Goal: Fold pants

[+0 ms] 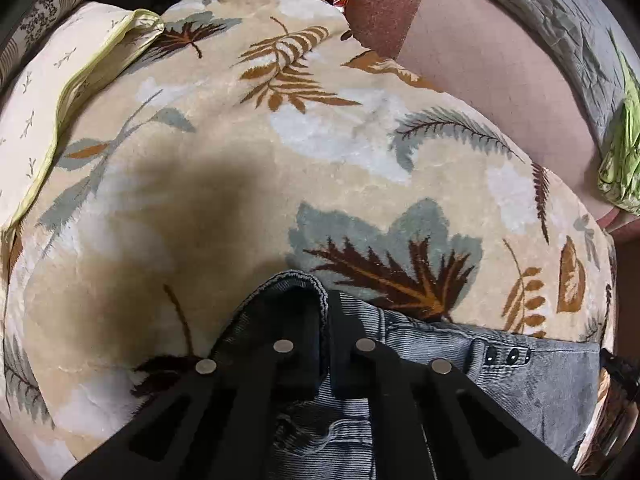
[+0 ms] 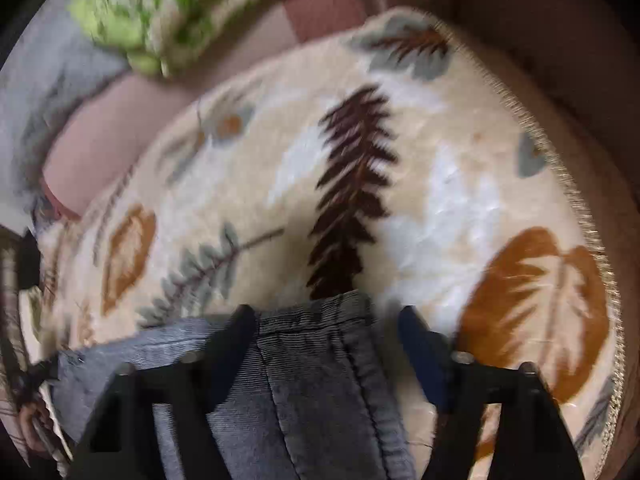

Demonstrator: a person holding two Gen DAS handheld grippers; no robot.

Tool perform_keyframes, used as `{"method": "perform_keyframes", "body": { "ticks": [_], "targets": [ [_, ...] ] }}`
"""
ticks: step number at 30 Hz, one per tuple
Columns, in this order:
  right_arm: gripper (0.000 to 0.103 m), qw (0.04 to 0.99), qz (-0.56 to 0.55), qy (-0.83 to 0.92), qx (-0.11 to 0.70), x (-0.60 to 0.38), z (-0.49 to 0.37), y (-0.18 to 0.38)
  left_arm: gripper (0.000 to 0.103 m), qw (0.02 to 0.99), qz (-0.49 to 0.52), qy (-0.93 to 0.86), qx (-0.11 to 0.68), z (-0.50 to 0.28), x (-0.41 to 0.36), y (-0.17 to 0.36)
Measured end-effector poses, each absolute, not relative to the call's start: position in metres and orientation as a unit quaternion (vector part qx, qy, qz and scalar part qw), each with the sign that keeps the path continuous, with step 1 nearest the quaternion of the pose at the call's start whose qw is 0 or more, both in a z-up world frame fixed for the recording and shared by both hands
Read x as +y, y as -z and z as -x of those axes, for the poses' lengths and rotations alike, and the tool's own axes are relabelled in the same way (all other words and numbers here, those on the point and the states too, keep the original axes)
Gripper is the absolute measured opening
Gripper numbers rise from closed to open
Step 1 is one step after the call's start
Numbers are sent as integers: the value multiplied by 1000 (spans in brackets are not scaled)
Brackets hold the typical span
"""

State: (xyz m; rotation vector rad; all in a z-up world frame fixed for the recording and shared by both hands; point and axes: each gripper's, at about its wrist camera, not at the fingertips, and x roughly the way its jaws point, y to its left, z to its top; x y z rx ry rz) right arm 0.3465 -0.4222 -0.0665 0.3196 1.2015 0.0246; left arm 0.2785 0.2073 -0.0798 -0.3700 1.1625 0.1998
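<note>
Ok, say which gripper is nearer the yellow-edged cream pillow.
Left. The cream pillow lies ahead and to the left of the left gripper; the right gripper is on the opposite side.

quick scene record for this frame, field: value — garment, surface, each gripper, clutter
garment: grey corduroy pants, studs on the waistband
surface: leaf-print blanket over a pink sheet
left gripper: shut, pinching a folded edge of the pants
right gripper: jaws stand apart, pants edge between the fingers, pads not seen pressing; frame blurred
clutter: cream pillow at the far left of the left view, green patterned pillow at the back of the right view
</note>
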Motion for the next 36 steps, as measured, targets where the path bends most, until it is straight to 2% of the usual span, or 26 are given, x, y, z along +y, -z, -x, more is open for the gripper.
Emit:
{"method": "perform_keyframes", "body": {
  "ticks": [2,5,11,17,20,22,25,27,29,31,33,34,35,36],
  "targets": [
    [18,813,-124,-6,569,-413,-348,69,2,819,169,-99,540,-277,209,75],
    [18,829,-122,3,546,-413,-342,52,2,833,180,-106,512,-270,218,54],
    [18,868,-131,-4,479,-418,-313,-6,2,871,183,-84,448,-239,215,-7],
    [18,902,-154,-28,403,-430,-249,-70,2,906,180,-49,380,-148,210,-70],
    [18,913,-164,-45,370,-436,-198,-88,2,911,183,-38,369,-85,211,-72],
    [18,916,-164,-52,362,-439,-156,-83,3,902,190,-37,385,-46,213,-53],
    [34,893,-188,-50,406,-449,-85,-33,9,873,198,-47,443,2,223,-7],
    [67,860,-201,-49,466,-456,-47,16,10,849,199,-73,484,27,235,21],
    [69,836,-212,-12,506,-468,-9,54,11,839,199,-106,496,40,245,28],
    [69,827,-252,16,503,-485,14,63,16,843,203,-113,485,40,246,20],
    [71,833,-284,27,475,-496,21,50,32,860,201,-98,458,32,233,1],
    [72,838,-289,26,462,-497,18,40,48,868,196,-87,449,26,224,-5],
    [72,843,-289,20,454,-495,11,30,59,876,185,-77,439,20,210,-10],
    [73,846,-287,8,450,-491,0,22,59,883,170,-67,433,13,195,-13]
  ]
}}
